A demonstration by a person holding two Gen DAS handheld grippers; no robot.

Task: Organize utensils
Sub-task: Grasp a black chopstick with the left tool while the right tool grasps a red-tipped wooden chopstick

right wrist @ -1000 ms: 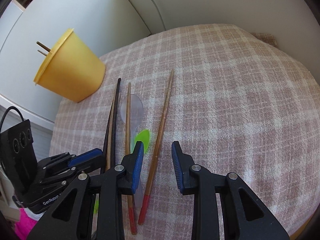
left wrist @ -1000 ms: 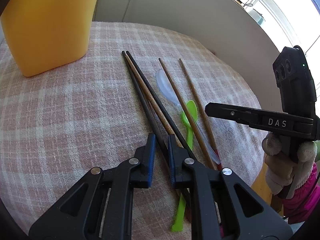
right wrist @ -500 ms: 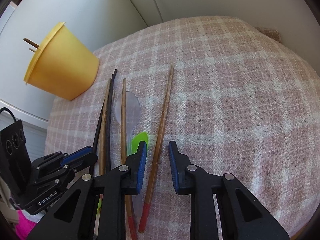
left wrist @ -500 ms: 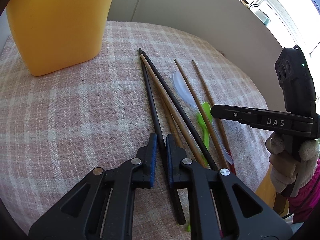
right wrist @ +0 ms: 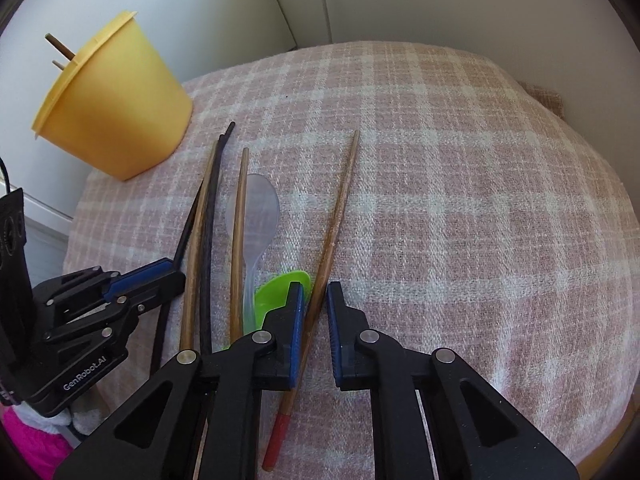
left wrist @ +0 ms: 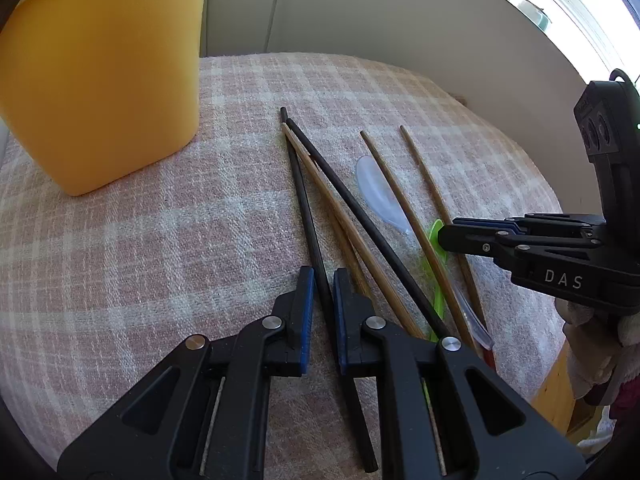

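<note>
Red-tipped chopstick (right wrist: 334, 224) lies lengthwise, red end toward camera.

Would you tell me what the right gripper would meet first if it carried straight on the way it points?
Probably the red-tipped wooden chopstick already between the right gripper fingers, then the checked cloth just beneath; depth is uncertain.

Left tongs (left wrist: 320, 280) nearly shut, right tongs (right wrist: 314, 296) just closing, both angled steeply downward.
</note>
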